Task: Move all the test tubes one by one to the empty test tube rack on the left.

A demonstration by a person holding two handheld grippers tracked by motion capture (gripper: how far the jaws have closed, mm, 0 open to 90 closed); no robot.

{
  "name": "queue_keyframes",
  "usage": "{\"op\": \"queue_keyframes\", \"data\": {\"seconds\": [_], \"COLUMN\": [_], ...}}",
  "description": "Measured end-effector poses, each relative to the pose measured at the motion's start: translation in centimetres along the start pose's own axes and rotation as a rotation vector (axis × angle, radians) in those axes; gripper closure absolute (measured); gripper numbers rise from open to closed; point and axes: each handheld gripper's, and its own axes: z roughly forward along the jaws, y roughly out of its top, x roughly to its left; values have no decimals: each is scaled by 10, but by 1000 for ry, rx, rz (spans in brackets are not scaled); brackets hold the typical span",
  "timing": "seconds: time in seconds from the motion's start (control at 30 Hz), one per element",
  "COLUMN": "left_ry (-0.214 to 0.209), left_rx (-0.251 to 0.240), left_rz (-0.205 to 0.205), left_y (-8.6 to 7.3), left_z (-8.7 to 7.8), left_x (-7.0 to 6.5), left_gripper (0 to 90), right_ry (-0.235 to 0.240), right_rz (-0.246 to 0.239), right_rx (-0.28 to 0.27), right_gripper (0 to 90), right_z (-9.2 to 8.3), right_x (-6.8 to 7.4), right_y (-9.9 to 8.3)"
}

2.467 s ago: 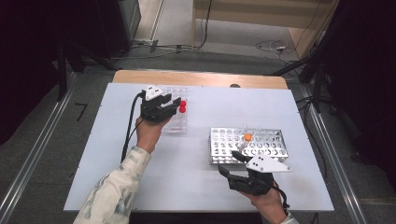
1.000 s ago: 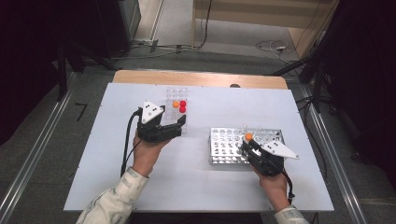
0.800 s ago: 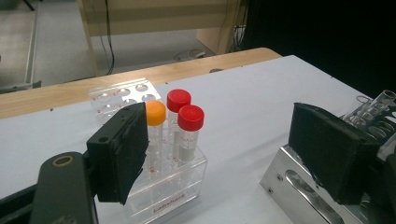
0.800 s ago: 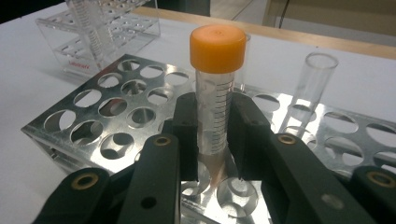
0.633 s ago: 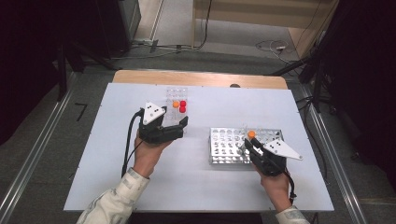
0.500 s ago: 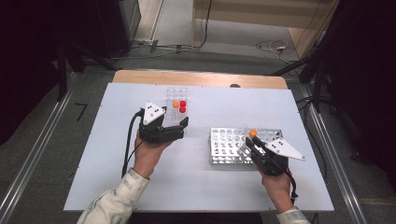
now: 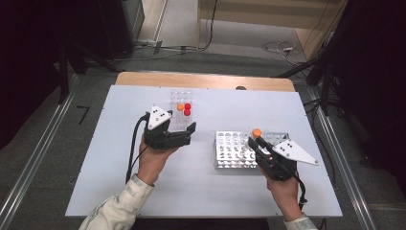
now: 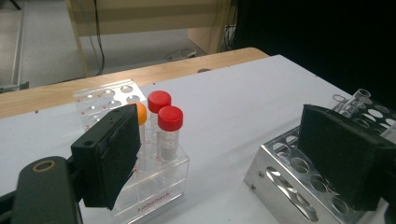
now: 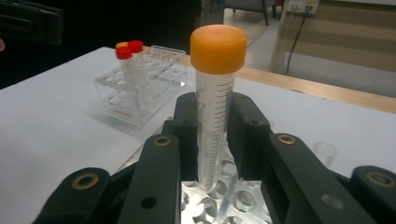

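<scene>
R gripper (image 9: 215, 140): jaws narrow, clamped on a clear graduated plastic tube w/ orange screw cap (image 9: 215, 107). Tube upright, its rounded bottom just above the holes of the shiny perforated metal rack (image 9: 224, 200); whether it still sits in a hole can't tell. In high view the R gripper (image 7: 261, 146) is over the near-right part of the metal rack (image 7: 230, 148), orange cap (image 7: 257, 132) sticking up above the jaws. Vs 1 s ago: grip same, hand and cap a bit higher in the picture, so tube is lifted some from the rack.

L gripper (image 8: 233, 154): jaws wide, have just been opening, nothing between the pads. L pad sits just in front of the clear acrylic tube rack (image 8: 154, 186), which holds two red-capped tubes (image 8: 169, 135) and one orange-capped tube (image 8: 139, 114); R pad overlaps the metal rack's corner in that view. High view: L gripper (image 7: 184, 134) rests on the white tabletop (image 7: 110, 182) just near-side of the acrylic rack (image 7: 178, 96), well apart from the metal rack. Vs 2.5 s ago: L hand has pulled back from the acrylic rack toward the person; little change in the last sec.
</scene>
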Motion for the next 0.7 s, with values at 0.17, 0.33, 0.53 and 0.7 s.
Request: {"op": "queue_keyframes", "data": {"seconds": [0.17, 0.33, 0.53, 0.7], "left_ry": [-12, -14, -35, -50], "left_rx": [-4, 0, -9, -12], "left_rz": [5, 10, 13, 18], "left_y": [0, 0, 0, 1], "left_z": [-4, -7, -11, -13], "left_x": [-2, -4, -8, -12], "left_gripper": [138, 139, 141, 146], "right_ry": [43, 89, 146, 185], "right_rz": [-19, -26, -39, -59], "right_rx": [0, 4, 32, 51], "right_gripper": [715, 715, 715, 715], "right_z": [8, 18, 33, 47], "right_x": [13, 27, 45, 62], "right_y": [4, 8, 8, 5]}}
